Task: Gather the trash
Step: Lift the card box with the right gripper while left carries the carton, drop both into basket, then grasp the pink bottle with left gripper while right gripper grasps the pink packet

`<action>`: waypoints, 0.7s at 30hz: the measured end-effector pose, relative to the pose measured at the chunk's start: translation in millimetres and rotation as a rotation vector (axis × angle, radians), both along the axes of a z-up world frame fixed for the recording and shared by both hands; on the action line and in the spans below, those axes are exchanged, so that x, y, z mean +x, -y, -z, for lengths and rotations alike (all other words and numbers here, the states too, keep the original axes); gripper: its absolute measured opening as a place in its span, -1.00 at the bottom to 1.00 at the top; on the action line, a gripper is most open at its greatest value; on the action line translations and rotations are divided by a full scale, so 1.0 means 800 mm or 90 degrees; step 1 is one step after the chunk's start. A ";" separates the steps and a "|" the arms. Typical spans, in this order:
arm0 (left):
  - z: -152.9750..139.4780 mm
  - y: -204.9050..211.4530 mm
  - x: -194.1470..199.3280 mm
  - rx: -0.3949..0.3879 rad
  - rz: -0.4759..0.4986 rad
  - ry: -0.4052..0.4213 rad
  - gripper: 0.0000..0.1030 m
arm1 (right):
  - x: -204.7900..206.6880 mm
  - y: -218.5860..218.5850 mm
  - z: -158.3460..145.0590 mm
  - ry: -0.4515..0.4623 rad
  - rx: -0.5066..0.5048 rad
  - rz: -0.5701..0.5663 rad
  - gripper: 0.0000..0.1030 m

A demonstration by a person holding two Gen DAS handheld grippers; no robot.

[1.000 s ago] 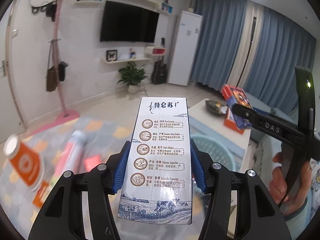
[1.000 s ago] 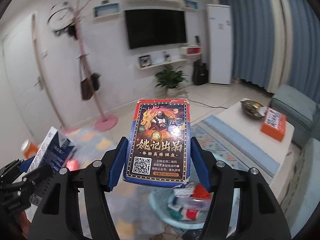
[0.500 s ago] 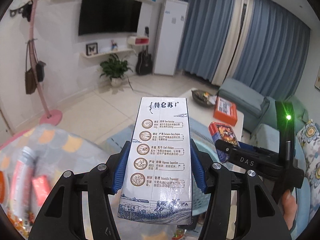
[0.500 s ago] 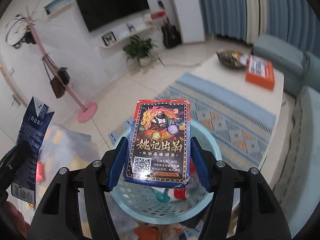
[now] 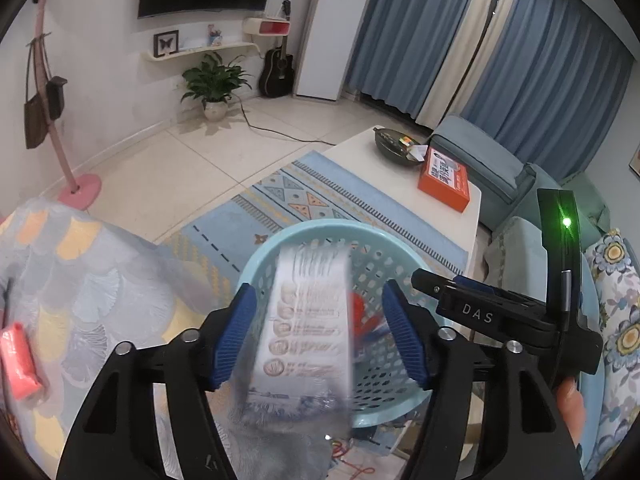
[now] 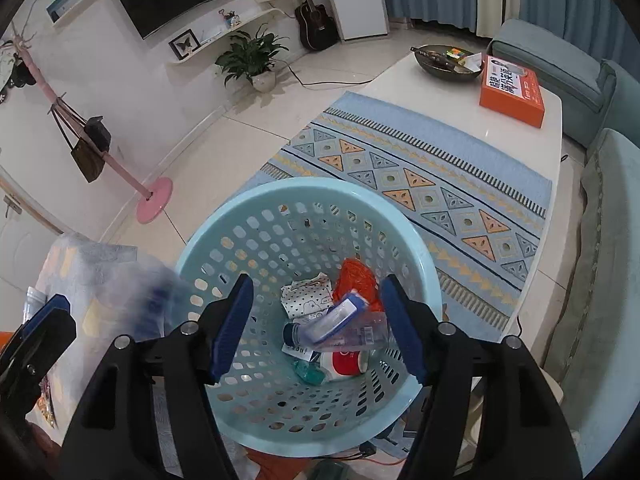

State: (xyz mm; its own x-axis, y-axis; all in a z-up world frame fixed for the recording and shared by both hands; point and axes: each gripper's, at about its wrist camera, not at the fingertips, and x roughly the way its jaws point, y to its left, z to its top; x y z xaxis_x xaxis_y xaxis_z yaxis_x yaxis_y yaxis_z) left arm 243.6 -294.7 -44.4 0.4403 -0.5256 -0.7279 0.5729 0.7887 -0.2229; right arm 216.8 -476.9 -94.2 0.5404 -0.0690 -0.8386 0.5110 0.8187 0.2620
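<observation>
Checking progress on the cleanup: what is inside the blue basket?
The blue basket holds a clear bottle, orange wrapper, patterned paper and red-white cup; anything beneath stays hidden.

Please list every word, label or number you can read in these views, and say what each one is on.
"DAS": on the right gripper, seen from the left wrist.
Carton: print blurred by motion, unreadable.
Orange box: large Chinese characters, too distorted to read.
Bottle in the basket: barcode, digits too small.
</observation>
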 end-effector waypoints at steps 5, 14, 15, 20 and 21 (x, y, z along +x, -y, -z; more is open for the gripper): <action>-0.010 -0.014 -0.010 -0.016 0.008 0.007 0.46 | -0.005 -0.010 -0.014 0.015 -0.002 -0.010 0.23; -0.046 -0.058 -0.038 -0.020 -0.004 0.058 0.50 | -0.015 -0.073 -0.078 0.078 -0.041 -0.080 0.23; -0.053 -0.071 -0.041 -0.023 -0.011 0.068 0.50 | -0.016 -0.080 -0.084 0.085 -0.045 -0.087 0.23; -0.077 -0.121 -0.049 -0.021 -0.052 0.102 0.50 | -0.017 -0.135 -0.126 0.124 -0.080 -0.144 0.23; -0.082 -0.137 -0.048 -0.021 -0.064 0.108 0.50 | -0.016 -0.148 -0.133 0.134 -0.084 -0.158 0.23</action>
State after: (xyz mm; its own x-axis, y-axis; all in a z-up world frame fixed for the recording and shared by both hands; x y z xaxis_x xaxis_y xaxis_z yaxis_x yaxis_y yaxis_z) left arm 204.8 -185.3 21.5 0.6062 -0.4956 -0.6220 0.5233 0.8375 -0.1573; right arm 203.7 -358.6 12.5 0.7139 -0.0145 -0.7001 0.2387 0.9449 0.2239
